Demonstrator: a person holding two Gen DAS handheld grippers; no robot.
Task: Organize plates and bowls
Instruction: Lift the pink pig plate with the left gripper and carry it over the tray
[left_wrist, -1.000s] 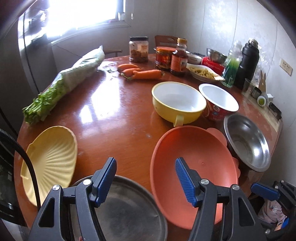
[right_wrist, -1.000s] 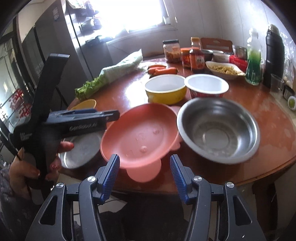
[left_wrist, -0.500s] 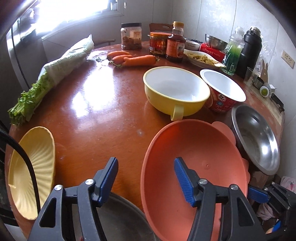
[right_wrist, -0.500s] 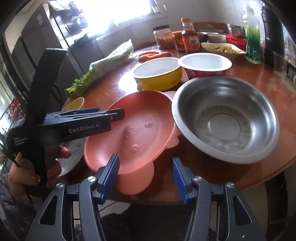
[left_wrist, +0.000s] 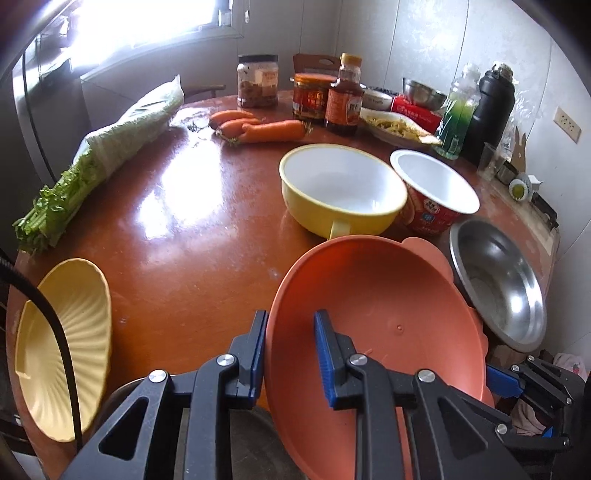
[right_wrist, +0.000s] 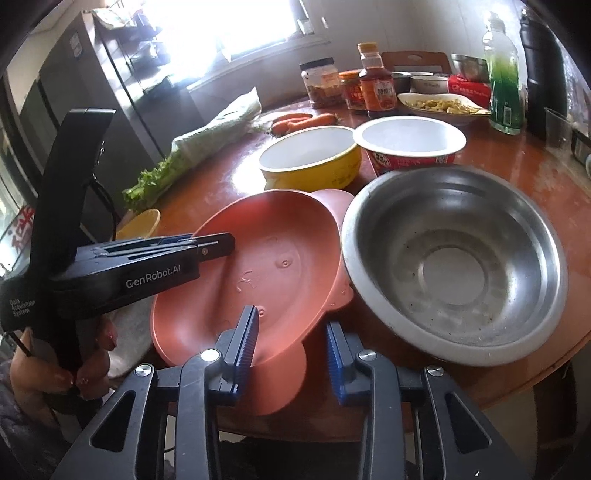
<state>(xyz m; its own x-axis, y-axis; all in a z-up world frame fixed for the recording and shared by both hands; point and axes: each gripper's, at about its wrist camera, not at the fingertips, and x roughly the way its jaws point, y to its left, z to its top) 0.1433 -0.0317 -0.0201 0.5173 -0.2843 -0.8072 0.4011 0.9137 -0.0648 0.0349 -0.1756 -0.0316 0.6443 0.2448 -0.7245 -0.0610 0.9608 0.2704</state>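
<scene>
Left claw (left_wrist: 290, 347) straddles orange plate (left_wrist: 376, 314) rim, plate tilted, apparently gripping it at near desk (left_wrist: 184, 221) edge. Right claw (right_wrist: 290, 341) open around plate's tab at 6 o'clock. Steel bowl (right_wrist: 454, 258) at 3 o'clock, touching.

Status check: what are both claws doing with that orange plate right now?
Left gripper shut on orange plate rim, plate tilted. Right gripper open around its tab. Steel bowl touching alongside.

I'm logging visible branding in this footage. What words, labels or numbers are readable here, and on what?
"GenRobot.AI": side of the left gripper.
"Data Acquisition System": small print on the same gripper's handle.
Red paper cup: printed label, too blurred to read.
Sauce bottle and jars: labels unreadable.
Red box: white characters, unreadable.
Green bottle: label unreadable.
</scene>
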